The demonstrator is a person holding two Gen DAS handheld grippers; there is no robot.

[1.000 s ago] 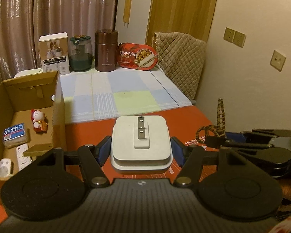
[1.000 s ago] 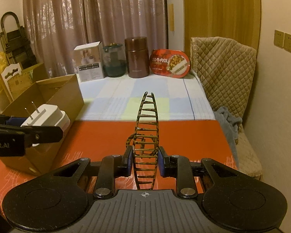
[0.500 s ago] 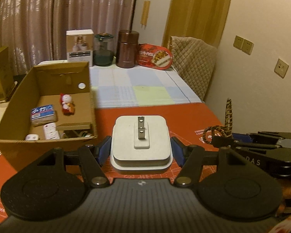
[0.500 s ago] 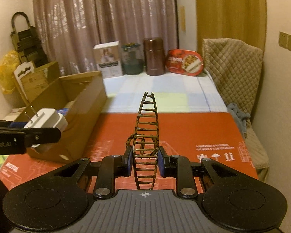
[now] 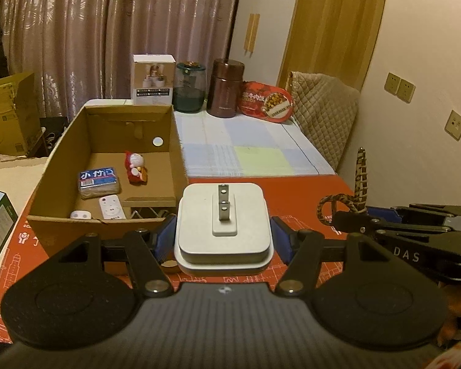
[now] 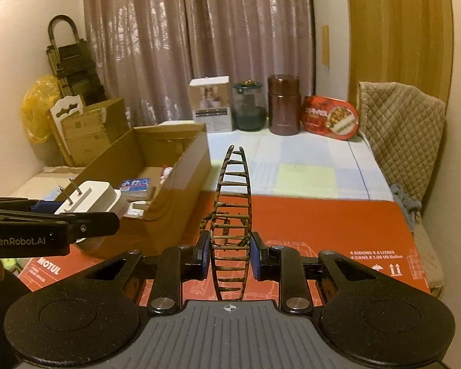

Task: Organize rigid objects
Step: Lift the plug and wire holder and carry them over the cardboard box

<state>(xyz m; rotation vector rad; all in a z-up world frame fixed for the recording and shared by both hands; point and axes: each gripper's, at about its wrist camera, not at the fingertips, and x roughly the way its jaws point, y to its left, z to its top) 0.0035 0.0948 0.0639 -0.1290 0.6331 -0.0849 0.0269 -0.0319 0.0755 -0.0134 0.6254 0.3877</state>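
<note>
My left gripper is shut on a white square plug adapter, prongs up, held in the air just in front of the open cardboard box. The box holds a blue-labelled pack, a red-and-white figurine and a white remote. My right gripper is shut on a tortoiseshell hair claw clip that stands upright between its pads. From the right wrist view the adapter and the left gripper hang beside the box, at the left.
A red printed sheet and a pale checked cloth cover the table. At the back stand a white carton, a green jar, a brown flask and a red meal box. A quilted chair is at the right.
Both grippers have pulled back and risen a little with their loads. The cardboard box now shows whole and more central in the left wrist view. Neither grip has changed.
</note>
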